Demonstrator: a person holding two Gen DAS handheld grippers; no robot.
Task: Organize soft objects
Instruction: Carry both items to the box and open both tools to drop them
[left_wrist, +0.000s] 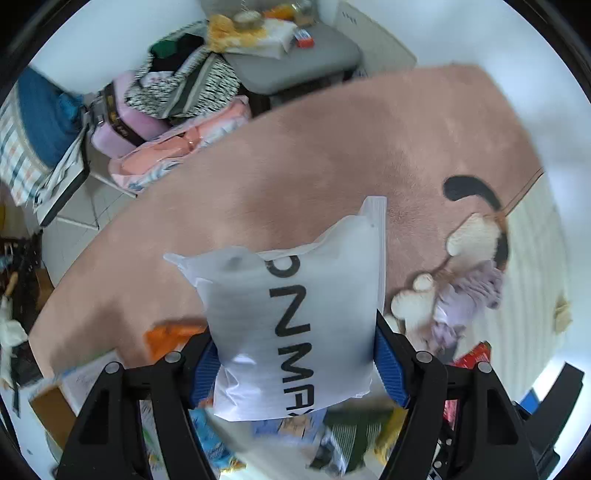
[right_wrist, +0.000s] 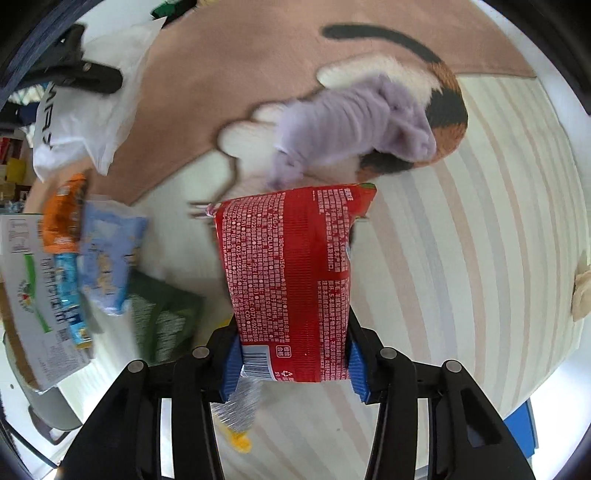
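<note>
both grippers loaded: left gripper grips white bag, right gripper red packet.

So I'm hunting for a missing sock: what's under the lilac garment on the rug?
The lilac garment lies crumpled on the cartoon-cat rug, covering the cat's white and calico patches. Only rug shows around its edges; anything beneath the folds is hidden.

Bright, even daylight throughout, with soft, faint shadows. Blown out to white along the upper rim in the left wrist view. Strong fisheye bending and black vignette at every edge. Motion-smeared around the crumpled lilac fabric toy and the pale blue snack packet; sharp on the red printed plastic pack.
</note>
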